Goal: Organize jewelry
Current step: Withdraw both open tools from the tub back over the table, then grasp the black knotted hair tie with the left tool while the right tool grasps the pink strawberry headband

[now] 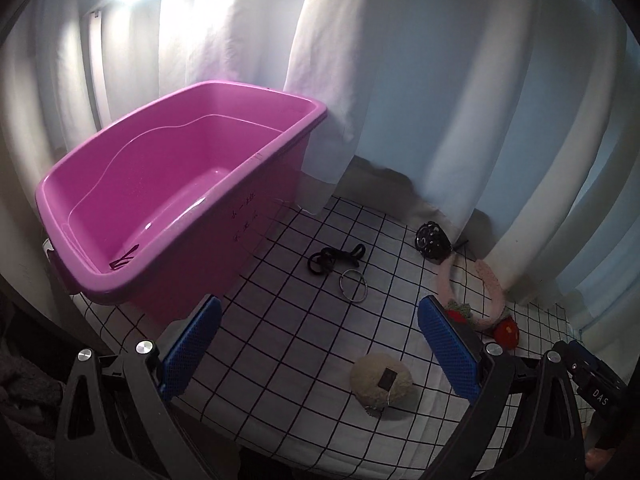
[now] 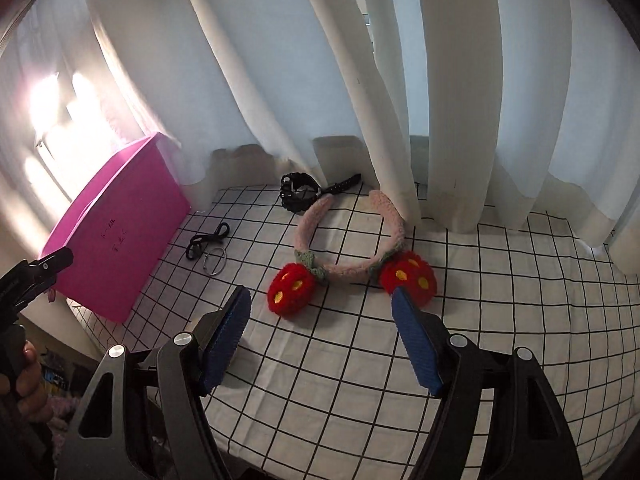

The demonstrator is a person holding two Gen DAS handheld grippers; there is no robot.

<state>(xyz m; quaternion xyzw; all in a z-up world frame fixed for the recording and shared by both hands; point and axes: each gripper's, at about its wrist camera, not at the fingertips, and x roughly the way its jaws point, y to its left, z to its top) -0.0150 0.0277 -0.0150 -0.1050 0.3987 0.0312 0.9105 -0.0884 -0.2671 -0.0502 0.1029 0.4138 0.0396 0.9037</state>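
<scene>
We read dark handwritten characters on the side of the pink bin [image 1: 276, 184], too small to make out, and the letters "DAS" on the right gripper's body at the left view's edge. Our left gripper [image 1: 320, 320] stands released with nothing between its blue pads, as does our right gripper [image 2: 320, 308]. Only the left view shows the bin's inside, where a dark hair clip [image 1: 124, 260] lies, and a fuzzy beige clip [image 1: 382, 380] on the checked cloth [image 1: 280, 360]. The right view shows the whole strawberry headband [image 2: 348, 240]; hair ties [image 2: 208, 240], metal ring [image 2: 216, 260] and black watch [image 2: 300, 194] lie apart on the cloth.
</scene>
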